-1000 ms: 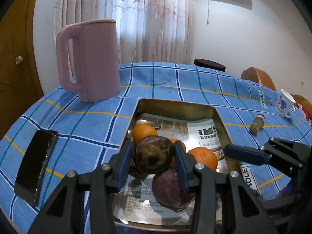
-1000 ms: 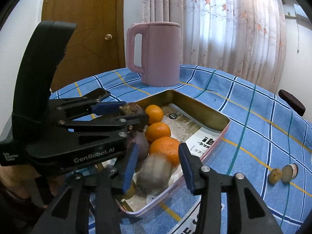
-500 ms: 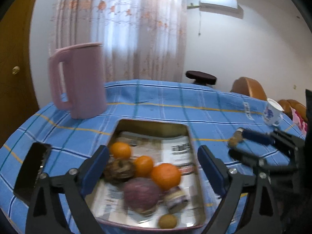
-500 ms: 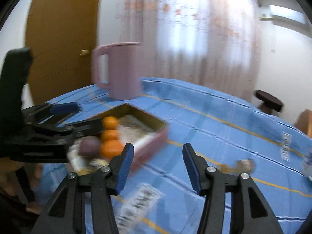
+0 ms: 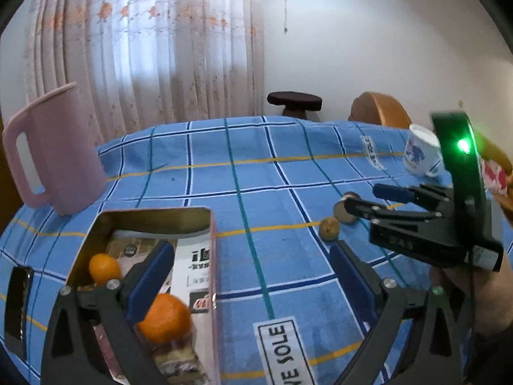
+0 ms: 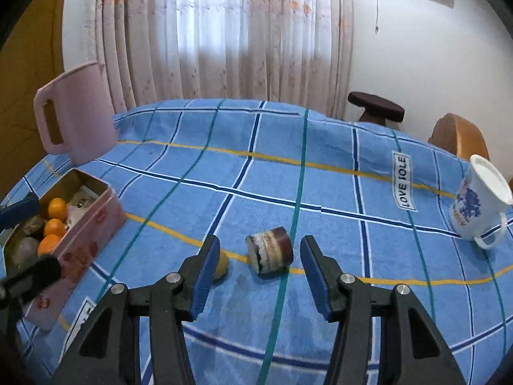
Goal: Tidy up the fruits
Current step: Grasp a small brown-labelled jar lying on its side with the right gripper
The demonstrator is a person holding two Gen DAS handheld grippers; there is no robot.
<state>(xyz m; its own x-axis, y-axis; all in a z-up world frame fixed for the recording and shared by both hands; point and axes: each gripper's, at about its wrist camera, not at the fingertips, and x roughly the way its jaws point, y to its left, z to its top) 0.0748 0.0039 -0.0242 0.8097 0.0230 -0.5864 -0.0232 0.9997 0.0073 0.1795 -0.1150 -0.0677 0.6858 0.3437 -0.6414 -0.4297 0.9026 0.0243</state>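
Left gripper: gaping wide and holding nothing; a second ago it was clamping a dark fruit over the tin; it is now hanging past the tin's right wall, over bare cloth.
Right gripper: spread open and carrying nothing; having swung away from the tin, it is now framing the jar between its fingers without touching it.
Tin: sitting on the cloth by the jug; holding oranges and dark fruits, the dropped one now lying among them.
Jar: lying on its side on the cloth, well apart from the tin.
Small fruit: resting just left of the jar, partly hidden behind the right gripper's left finger.
Cup: tilting at the far right of the cloth.
Phone: lying left of the tin.
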